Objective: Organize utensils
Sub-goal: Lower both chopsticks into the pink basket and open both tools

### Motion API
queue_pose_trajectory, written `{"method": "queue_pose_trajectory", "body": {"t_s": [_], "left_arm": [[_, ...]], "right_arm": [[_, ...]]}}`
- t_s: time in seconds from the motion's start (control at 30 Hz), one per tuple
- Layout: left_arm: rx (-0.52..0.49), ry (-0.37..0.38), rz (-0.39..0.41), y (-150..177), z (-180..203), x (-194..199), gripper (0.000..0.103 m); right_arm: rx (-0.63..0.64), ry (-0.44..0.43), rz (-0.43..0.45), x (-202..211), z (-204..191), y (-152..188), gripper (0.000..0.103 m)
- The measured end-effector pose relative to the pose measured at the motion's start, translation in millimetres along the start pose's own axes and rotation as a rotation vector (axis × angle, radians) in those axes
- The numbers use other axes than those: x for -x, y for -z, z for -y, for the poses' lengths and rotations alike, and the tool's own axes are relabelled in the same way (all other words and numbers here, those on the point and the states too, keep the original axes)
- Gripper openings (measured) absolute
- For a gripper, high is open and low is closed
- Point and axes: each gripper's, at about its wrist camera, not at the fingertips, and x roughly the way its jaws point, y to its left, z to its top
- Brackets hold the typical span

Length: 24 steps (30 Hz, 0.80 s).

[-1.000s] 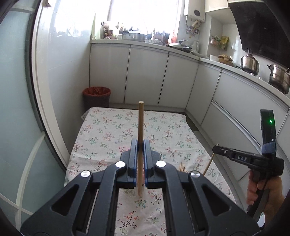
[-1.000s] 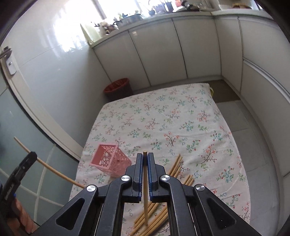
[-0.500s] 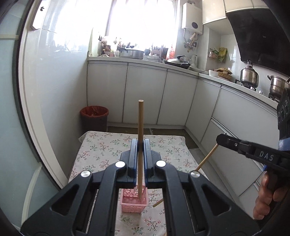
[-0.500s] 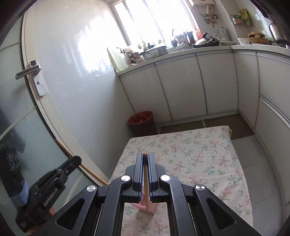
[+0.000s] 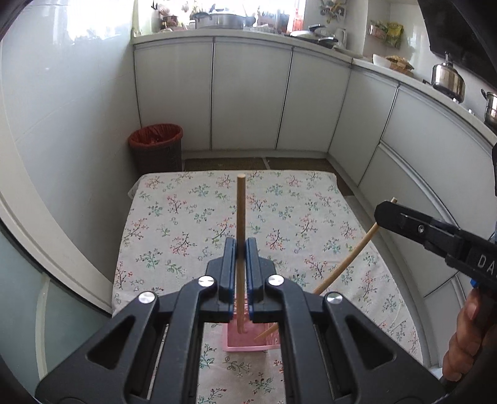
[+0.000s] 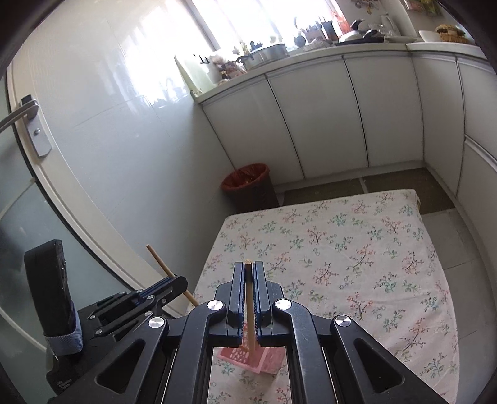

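now you're at the drop-in step: your left gripper (image 5: pixel 240 248) and right gripper (image 6: pixel 247 270) are each clamped on a chopstick (image 5: pixel 240 211) (image 6: pixel 248 307), tips poised over the pink basket (image 5: pixel 236 340) on the floral tablecloth (image 5: pixel 186 217). lower both straight, then release. around you, white cabinets (image 5: pixel 248 93) and a red bin (image 5: pixel 155 149).

- Daylight from the window (image 6: pixel 248 21), blown out to white.
- Glare on the glossy wall (image 6: pixel 124 77).
- Strong fisheye curvature; dark vignette at corners.
- Focus sharp throughout.
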Motion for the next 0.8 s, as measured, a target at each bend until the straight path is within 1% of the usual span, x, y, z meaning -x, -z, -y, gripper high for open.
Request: {"method": "queue_pose_trajectory", "body": {"t_s": [0.1,0.2,0.33,0.4,0.47,0.5,0.53,0.57,0.6,0.63,0.7,0.73,0.8], "left_arm": [[-0.016,-0.001,-0.068,0.6,0.8,-17.9,0.007],[-0.014,0.008,-0.114,1.6,0.7,-30.3,0.007],[-0.014,0.009,-0.128,0.5,-1.8,-38.5,0.007],[-0.002,0.016,-0.116,-0.2,-3.4,-38.8,0.007],[0.005,0.021,-0.101,-3.1,-4.3,-37.7,0.013],[0.011,0.026,-0.092,-2.9,-4.1,-34.9,0.022],[0.016,0.026,-0.086,-3.4,-4.0,-33.4,0.033],[0.022,0.024,-0.078,-4.6,-5.2,-33.8,0.037],[0.027,0.024,-0.068,-4.8,-5.5,-30.8,0.040],[0.030,0.026,-0.062,-5.0,-5.8,-28.3,0.040],[0.037,0.029,-0.058,-4.7,-5.4,-22.2,0.043],[0.042,0.029,-0.057,-4.5,-6.0,-20.3,0.047],[0.049,0.027,-0.049,-3.9,-5.8,-13.2,0.052]], "right_arm": [[-0.011,0.005,-0.051,-20.7,4.1,3.0,0.005],[-0.019,0.006,-0.083,-34.6,8.1,6.2,0.005],[-0.028,0.011,-0.110,-46.6,11.8,7.9,0.005],[-0.036,0.007,-0.118,-49.9,13.7,8.6,0.007],[-0.043,0.004,-0.121,-51.4,15.1,7.9,0.008],[-0.046,0.008,-0.119,-50.8,14.7,7.1,0.009],[-0.049,0.007,-0.115,-49.4,14.8,6.6,0.015],[-0.051,0.006,-0.111,-47.9,15.5,5.4,0.019],[-0.053,0.006,-0.103,-44.8,15.8,5.1,0.028],[-0.054,0.007,-0.095,-41.1,14.9,3.8,0.034],[-0.058,0.005,-0.079,-32.6,15.2,1.7,0.036],[-0.059,0.007,-0.073,-28.1,14.9,0.6,0.037],[-0.059,0.015,-0.062,-17.5,15.5,-0.2,0.040]]}}
